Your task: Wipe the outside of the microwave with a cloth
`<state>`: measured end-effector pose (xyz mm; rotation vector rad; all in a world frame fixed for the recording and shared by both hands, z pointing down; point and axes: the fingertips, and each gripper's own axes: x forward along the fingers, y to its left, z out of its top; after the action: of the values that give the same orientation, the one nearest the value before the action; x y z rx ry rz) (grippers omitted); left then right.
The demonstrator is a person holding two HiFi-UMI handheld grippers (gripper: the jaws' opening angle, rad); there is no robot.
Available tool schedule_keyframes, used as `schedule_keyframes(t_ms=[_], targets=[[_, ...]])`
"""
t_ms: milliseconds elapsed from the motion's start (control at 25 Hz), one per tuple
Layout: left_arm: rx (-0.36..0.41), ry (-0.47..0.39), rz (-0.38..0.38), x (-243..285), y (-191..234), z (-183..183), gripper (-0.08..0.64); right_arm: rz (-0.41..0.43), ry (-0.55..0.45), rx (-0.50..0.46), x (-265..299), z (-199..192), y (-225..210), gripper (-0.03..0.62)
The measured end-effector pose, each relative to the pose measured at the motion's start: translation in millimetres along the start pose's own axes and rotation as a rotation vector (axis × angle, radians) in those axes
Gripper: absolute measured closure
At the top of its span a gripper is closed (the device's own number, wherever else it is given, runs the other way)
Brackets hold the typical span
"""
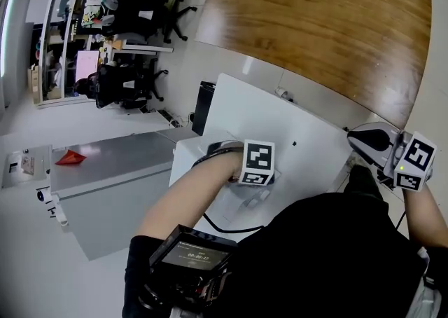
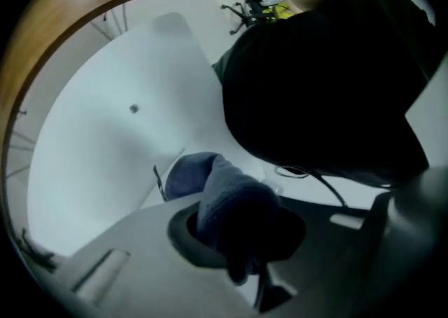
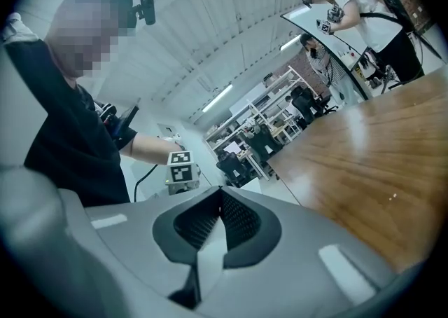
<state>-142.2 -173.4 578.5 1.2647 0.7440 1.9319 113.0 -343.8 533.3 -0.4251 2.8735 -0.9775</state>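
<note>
Left gripper (image 2: pixel 236 236) jaws were clamped on blue cloth (image 2: pixel 210 185), which lay against white top of microwave (image 1: pixel 283 124). Right gripper (image 3: pixel 218 224) jaws were together, empty, held off to side. Wiping of top seemed under way; sides and front probably remained.

The cloth (image 2: pixel 234 201) at lower centre is soft, fuzzy blue-grey fabric. The microwave (image 1: pixel 280 124) has a smooth, matt white shell. The table (image 1: pixel 315 22) at upper right is glossy, grained wood.
</note>
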Motion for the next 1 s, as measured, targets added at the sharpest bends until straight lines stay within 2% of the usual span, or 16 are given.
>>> schedule_keyframes(t_ms=[80,120,200,280,360,400,480,520,600,680,760,840,1000], targets=[[0.08,-0.033,-0.019,3.9,-22.6,26.2,0.509,0.006,-0.009,-0.008,0.5,5.0,3.2,0.588],[0.095,-0.067,-0.023,1.7,-28.0,33.5,0.509,0.006,-0.014,-0.01,0.3,7.1,4.4,0.588],[0.058,-0.143,0.035,-15.2,-14.1,29.5,0.509,0.004,-0.017,-0.011,-0.1,8.3,4.7,0.588],[-0.07,-0.174,0.185,-44.7,32.3,-8.1,0.508,0.004,-0.011,-0.006,0.6,4.0,2.7,0.588],[-0.254,-0.131,0.324,-71.5,83.6,-75.4,0.508,0.006,-0.001,0.003,2.8,-3.6,1.2,0.588],[-0.347,-0.084,0.367,-79.1,102.9,-113.8,0.508,0.008,0.003,0.008,4.1,-7.1,1.0,0.588],[-0.489,0.012,0.398,-80.5,124.5,-179.1,0.509,0.012,0.005,0.018,6.3,-12.2,0.9,0.588],[-0.531,0.027,0.392,-76.2,129.0,-197.4,0.508,0.012,0.006,0.023,6.5,-13.8,0.2,0.588],[-0.565,-0.013,0.368,-68.0,131.3,-202.3,0.509,0.008,0.007,0.03,5.0,-15.6,-3.0,0.588],[-0.543,-0.057,0.324,-63.3,119.3,-182.2,0.508,0.007,0.007,0.032,3.2,-15.0,-4.5,0.588],[-0.465,-0.072,0.262,-56.3,94.1,-150.2,0.508,0.008,0.005,0.029,2.8,-12.5,-1.4,0.588],[-0.347,-0.093,0.207,-43.9,63.3,-107.0,0.508,0.013,0.0,0.023,3.9,-9.3,4.3,0.588],[-0.062,-0.148,0.135,-14.0,-6.4,-4.0,0.511,0.042,-0.016,-0.002,8.2,-0.6,14.9,0.588]])
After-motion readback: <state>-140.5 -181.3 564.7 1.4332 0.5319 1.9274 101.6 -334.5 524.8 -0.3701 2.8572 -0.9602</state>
